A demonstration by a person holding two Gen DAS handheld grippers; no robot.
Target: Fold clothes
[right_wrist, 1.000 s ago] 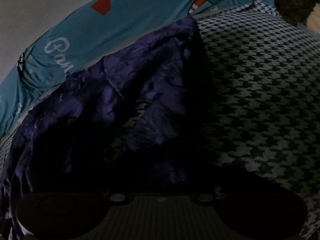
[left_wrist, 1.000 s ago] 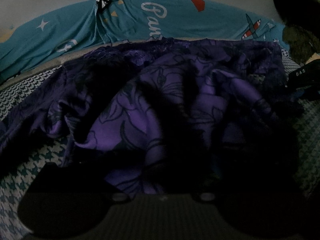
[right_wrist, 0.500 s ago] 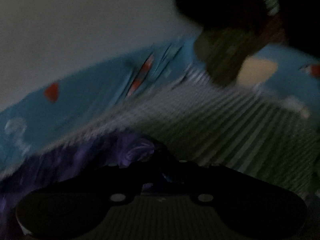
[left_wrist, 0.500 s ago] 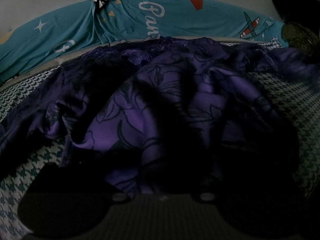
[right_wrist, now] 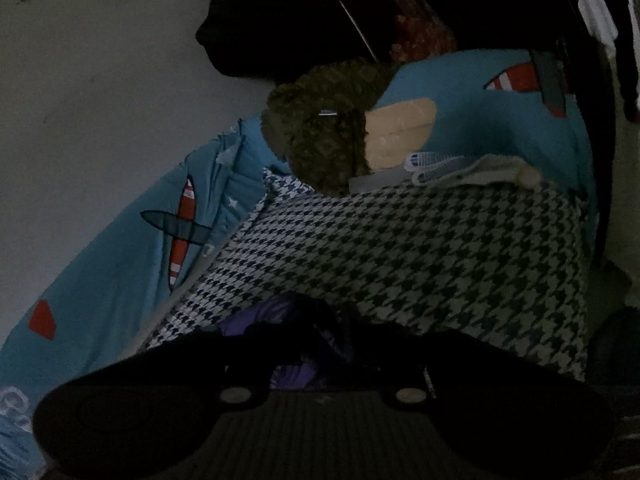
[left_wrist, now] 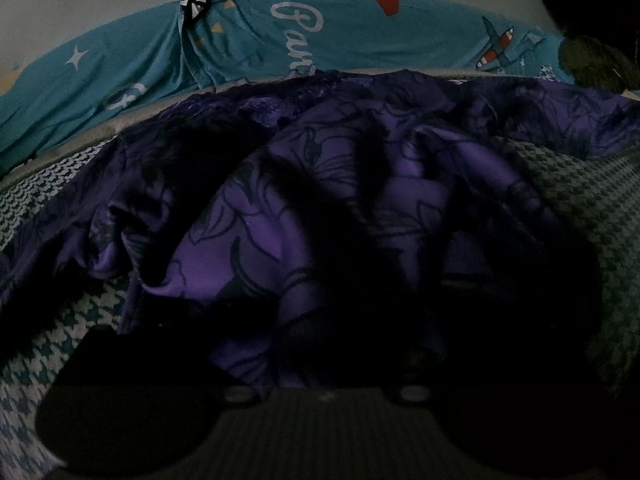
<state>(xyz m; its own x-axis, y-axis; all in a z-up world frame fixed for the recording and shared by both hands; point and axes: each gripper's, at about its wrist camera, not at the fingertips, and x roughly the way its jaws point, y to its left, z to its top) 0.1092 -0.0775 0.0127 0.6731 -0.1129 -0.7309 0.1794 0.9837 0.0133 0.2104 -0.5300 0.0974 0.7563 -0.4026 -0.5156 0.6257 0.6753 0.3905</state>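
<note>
Both wrist cameras sit low and close over the houndstooth bedcover, angled downward toward the wall. The 2 views share the purple floral garment, bedcover and teal sheet.

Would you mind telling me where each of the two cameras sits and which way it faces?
Left wrist: on the left gripper, angled down at the purple garment; only the gripper's dark body shows.
Right wrist: on the right gripper, facing across the houndstooth cover toward a plush toy; gripper body shows, jaws opening, purple cloth between.
Shared: garment, cover, teal sheet.
</note>
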